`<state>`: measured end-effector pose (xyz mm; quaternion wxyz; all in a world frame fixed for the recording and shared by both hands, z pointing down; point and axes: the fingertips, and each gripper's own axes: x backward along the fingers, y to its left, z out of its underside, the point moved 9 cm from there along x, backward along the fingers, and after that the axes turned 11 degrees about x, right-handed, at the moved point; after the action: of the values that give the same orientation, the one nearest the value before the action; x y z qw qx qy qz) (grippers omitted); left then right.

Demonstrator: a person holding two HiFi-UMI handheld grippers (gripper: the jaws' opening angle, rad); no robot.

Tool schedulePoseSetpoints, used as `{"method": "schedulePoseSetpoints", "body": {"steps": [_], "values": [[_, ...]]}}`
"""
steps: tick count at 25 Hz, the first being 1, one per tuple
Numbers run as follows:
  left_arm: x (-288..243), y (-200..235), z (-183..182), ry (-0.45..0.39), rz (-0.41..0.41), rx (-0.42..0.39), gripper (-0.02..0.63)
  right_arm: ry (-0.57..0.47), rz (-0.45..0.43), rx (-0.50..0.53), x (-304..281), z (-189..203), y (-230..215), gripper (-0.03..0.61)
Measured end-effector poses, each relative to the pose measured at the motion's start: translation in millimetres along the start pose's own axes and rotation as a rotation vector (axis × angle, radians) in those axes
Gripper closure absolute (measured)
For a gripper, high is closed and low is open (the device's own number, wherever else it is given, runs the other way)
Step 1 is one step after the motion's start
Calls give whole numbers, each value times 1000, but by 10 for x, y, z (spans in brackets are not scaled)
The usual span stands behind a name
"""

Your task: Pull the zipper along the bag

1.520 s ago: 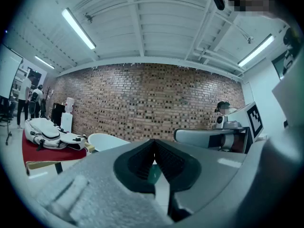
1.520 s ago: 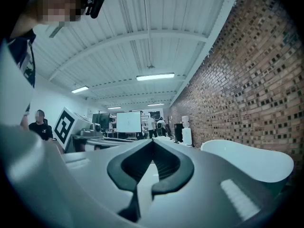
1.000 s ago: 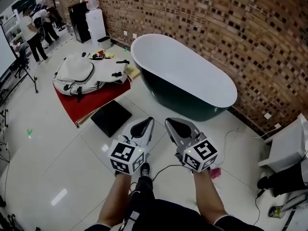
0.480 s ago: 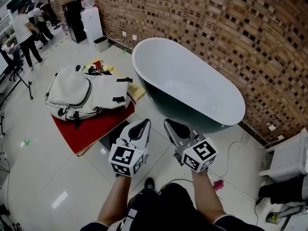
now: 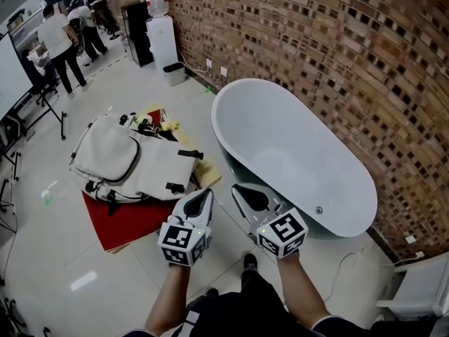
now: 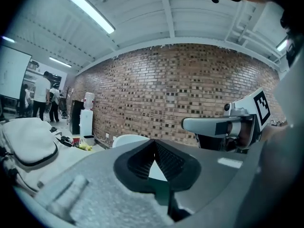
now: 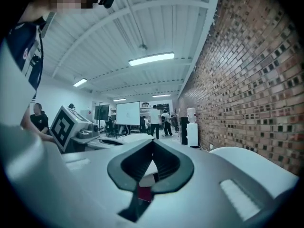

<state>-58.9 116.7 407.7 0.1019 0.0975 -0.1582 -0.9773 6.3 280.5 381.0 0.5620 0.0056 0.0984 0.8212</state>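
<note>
1. Bag (image 5: 130,161): the pale backpack lies flat on a red mat (image 5: 133,220) on the tiled floor (image 5: 63,258), just beside a bathtub (image 5: 295,142) that stands along the brick wall (image 5: 330,41). It is ahead and to the left of the person and well apart from both tools.
2. The left gripper (image 5: 205,194) and the right gripper (image 5: 238,188) are held side by side in the air above the floor. Each has its jaws pressed together with nothing between them, and each gripper's own view confirms this.
3. The step in hand looks like the approach, with no contact made yet. A dark curved line on the front pocket (image 5: 112,149) is probably the zipper (image 5: 136,161). The pull tab is too small to make out from here.
4. Doing it well likely means getting close enough to find the tab first, and opening the jaws before reaching down rather than at the fabric.
5. One gripper should pinch the cloth near the start of the track to keep it taut. The other should take the tab squarely.
6. The pull should follow the curve of the track, low and steady. A lifting pull risks dragging the soft bag across the mat or slipping off the tab.
</note>
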Motion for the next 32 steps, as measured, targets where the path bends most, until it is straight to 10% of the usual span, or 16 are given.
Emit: {"method": "schedulePoseSetpoints", "body": {"steps": [15,32], "values": [[-854,679,-383,-41,-388,38,612,-43,-393,22,-1458,223,-1248,572],[-237,2660,-358,-88,-673,151,611,59,-762,107,-3587,217,-454,572]]}}
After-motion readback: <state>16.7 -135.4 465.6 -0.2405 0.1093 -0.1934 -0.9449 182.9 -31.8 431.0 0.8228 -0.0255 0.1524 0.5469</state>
